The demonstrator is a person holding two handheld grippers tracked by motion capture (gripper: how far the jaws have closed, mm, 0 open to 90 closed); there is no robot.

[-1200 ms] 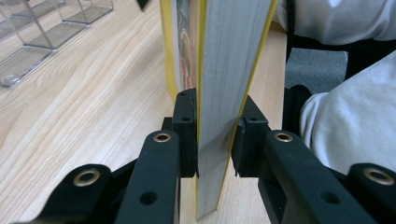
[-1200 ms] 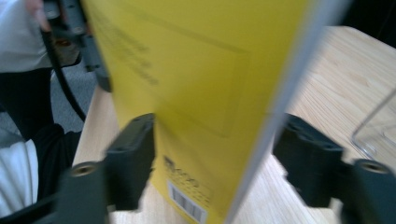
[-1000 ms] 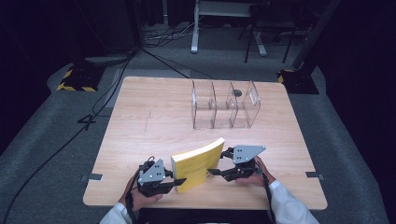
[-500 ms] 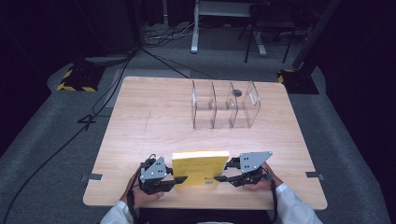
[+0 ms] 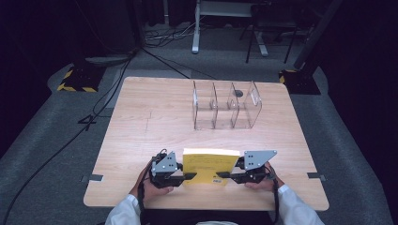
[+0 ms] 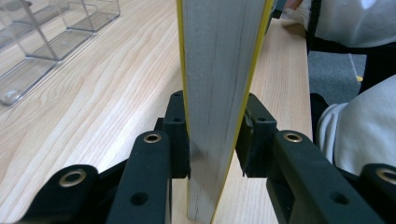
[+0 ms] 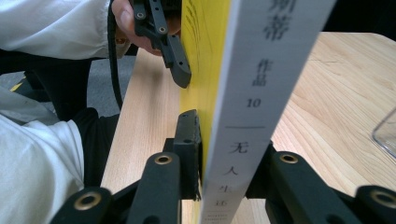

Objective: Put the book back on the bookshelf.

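Two grippers are clamped on the yellow book point(image 5: 209, 166), the left gripper point(image 5: 184, 176) on its page edge and the right gripper point(image 5: 224, 175), just closed, on its spine; the book is stood upright, well in front of the clear rack point(image 5: 227, 107); it should be lifted level, both grips kept firm.

1. The high view looked forward and down over the whole tabletop point(image 5: 141, 122) from the person's side.
2. The left tool's point(image 6: 212, 140) camera sat close behind its jaws, facing the yellow book's point(image 6: 219, 70) page edge.
3. The right tool's point(image 7: 224, 154) camera faced the spine (both shared that book).
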